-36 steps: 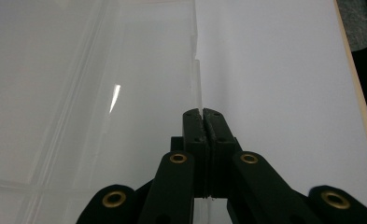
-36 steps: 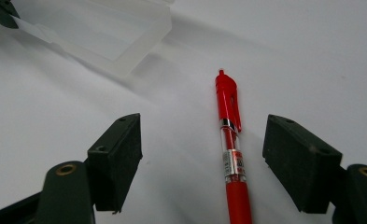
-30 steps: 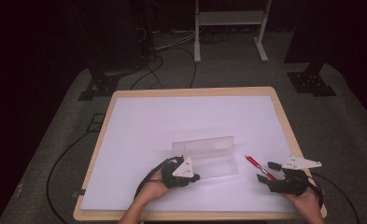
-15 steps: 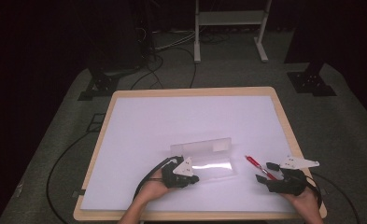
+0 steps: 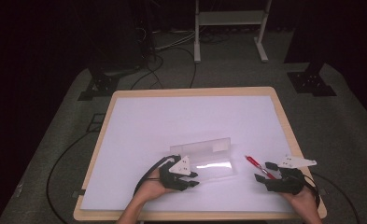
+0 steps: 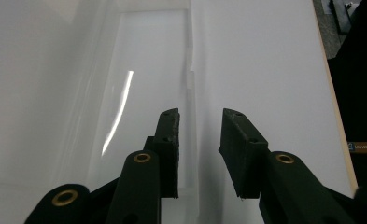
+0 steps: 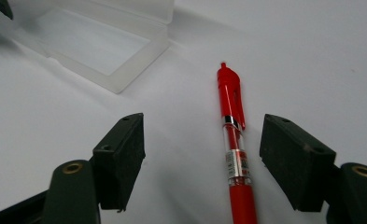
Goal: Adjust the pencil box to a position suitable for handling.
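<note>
A clear, shallow rectangular plastic case [image 5: 204, 158] with its hinged lid standing open lies on the white-topped table with a pale wooden rim [image 5: 284, 121], at about six o'clock from the table's middle. The left tool [image 5: 190, 178] sits at the case's seven-o'clock corner, its jaws narrowly parted with a thin wall of the case between them [image 6: 191, 116]; whether the pads actually touch that wall is hard to tell, but the placing looks meant to steady the case. A red retractable pen with a clear barrel section [image 7: 234, 140] lies flat just at three o'clock of the case. The right tool [image 7: 202, 163] is wide open, its jaws straddling the pen, probably lined up to grasp it.
</note>
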The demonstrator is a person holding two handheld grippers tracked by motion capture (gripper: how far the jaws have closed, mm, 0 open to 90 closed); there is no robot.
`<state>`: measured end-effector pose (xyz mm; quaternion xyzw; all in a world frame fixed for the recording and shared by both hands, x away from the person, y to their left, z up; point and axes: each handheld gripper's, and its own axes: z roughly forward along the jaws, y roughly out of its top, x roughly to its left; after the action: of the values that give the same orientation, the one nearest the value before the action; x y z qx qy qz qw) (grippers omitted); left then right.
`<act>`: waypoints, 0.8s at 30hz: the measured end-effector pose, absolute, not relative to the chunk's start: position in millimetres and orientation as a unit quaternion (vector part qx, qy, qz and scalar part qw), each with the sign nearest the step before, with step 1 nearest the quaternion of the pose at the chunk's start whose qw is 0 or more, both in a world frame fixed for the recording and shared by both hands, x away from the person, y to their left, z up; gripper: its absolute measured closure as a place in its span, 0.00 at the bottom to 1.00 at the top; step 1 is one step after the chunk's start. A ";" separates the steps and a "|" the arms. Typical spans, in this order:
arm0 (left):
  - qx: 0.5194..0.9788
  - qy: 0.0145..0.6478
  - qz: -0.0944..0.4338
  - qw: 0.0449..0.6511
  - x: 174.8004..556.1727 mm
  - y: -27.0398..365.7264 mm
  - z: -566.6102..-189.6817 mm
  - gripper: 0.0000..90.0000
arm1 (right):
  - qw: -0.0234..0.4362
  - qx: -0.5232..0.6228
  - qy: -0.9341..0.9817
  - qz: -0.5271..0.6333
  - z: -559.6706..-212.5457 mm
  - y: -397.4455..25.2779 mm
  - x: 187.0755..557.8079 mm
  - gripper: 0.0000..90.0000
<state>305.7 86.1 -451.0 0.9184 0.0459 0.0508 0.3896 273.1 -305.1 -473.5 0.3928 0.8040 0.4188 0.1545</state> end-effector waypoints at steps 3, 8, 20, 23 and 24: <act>0.913 0.051 0.051 0.402 305.6 91.0 -445.8 0.73 | 0.158 0.402 0.802 0.414 -474.2 -305.9 275.0 0.38; 0.905 0.062 0.056 0.418 306.3 102.4 -436.8 0.69 | 0.171 0.412 0.804 0.394 -476.8 -305.8 277.9 0.46; 0.892 0.093 0.076 0.436 310.9 129.4 -421.6 0.61 | 0.173 0.422 0.805 0.380 -480.1 -307.1 281.7 0.62; 0.890 0.099 0.077 0.439 311.7 136.2 -418.1 0.60 | 0.175 0.422 0.805 0.379 -480.2 -307.0 281.7 0.64; 0.890 0.101 0.077 0.439 311.7 138.3 -417.0 0.59 | 0.177 0.422 0.805 0.377 -480.1 -306.5 281.4 0.64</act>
<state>311.7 138.3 -417.0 0.8896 0.1007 0.0771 0.4388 281.4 -306.5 -480.1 0.4225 0.8049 0.3771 0.1775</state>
